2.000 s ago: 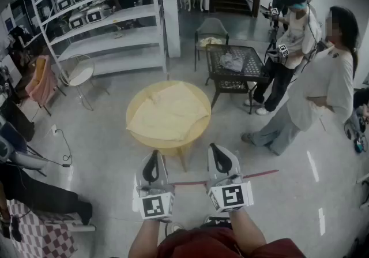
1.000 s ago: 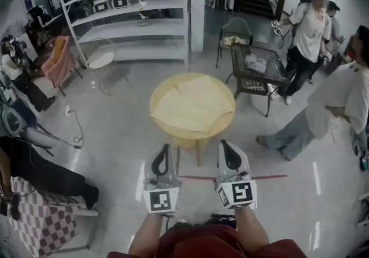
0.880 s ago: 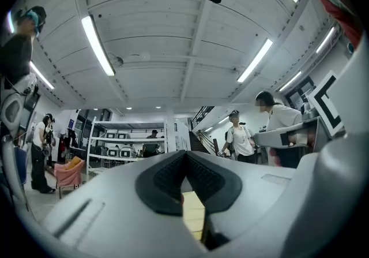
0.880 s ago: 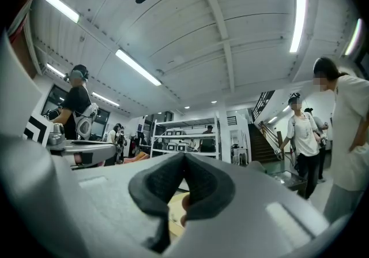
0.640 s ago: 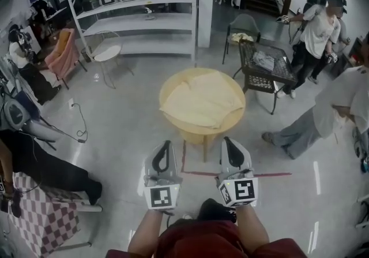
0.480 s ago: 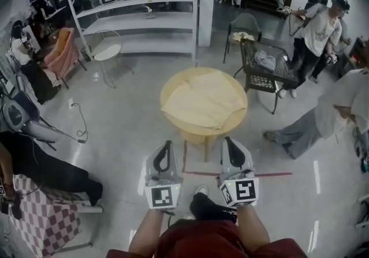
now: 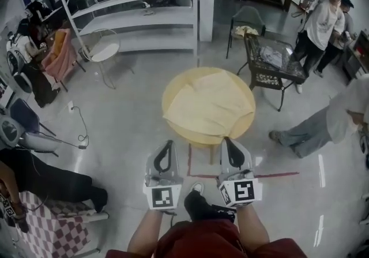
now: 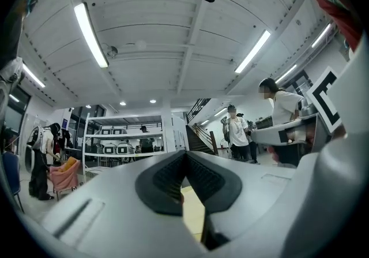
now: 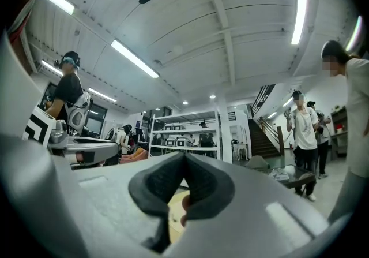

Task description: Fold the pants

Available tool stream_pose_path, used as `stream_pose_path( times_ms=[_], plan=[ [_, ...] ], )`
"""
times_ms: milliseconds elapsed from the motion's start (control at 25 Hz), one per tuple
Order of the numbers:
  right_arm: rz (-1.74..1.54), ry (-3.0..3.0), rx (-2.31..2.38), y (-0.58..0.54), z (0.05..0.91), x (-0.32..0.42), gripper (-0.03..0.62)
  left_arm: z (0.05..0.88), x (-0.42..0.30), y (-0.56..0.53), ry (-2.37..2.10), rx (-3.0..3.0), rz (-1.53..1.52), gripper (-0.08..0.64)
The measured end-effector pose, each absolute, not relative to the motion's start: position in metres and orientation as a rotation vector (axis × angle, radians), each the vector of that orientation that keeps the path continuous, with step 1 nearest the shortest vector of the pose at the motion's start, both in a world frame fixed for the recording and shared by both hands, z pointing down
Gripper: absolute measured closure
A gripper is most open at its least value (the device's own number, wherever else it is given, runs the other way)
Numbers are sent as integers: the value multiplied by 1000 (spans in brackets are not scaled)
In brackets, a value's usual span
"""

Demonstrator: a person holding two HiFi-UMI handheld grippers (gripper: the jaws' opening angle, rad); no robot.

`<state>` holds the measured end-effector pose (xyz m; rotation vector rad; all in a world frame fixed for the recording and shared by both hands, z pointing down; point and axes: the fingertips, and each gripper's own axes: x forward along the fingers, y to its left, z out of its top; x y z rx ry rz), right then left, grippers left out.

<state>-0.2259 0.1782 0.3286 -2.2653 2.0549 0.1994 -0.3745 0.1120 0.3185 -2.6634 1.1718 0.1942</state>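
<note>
Pale yellow pants [image 7: 209, 103] lie spread out on a round yellow table [image 7: 172, 87] in the middle of the head view. Both grippers are held side by side in front of the table's near edge, apart from it and above the floor. My left gripper [image 7: 168, 144] is shut with nothing between its jaws, and its own view shows the dark pads [image 8: 173, 177] closed together. My right gripper [image 7: 226, 140] is shut and empty as well, its pads [image 9: 203, 186] meeting. A sliver of yellow shows below the closed jaws in both gripper views.
A red tape line [image 7: 271, 175] runs across the floor just before the table. A black metal table [image 7: 270, 65] with clothes and a green chair [image 7: 248, 19] stand behind on the right. People [image 7: 322, 20] stand at the right. White shelving [image 7: 135, 11] fills the back left.
The table with the pants has come nearer in the head view. Both grippers stayed shut and side by side. A black shoe has come into view between the arms.
</note>
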Motion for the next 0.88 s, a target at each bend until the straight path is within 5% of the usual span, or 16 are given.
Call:
stream_pose_path(
  times_ms=[880],
  plan=[
    [0, 1817, -2471, 12, 372, -102, 592, 341, -236, -92, 840, -2806, 32, 554]
  ],
)
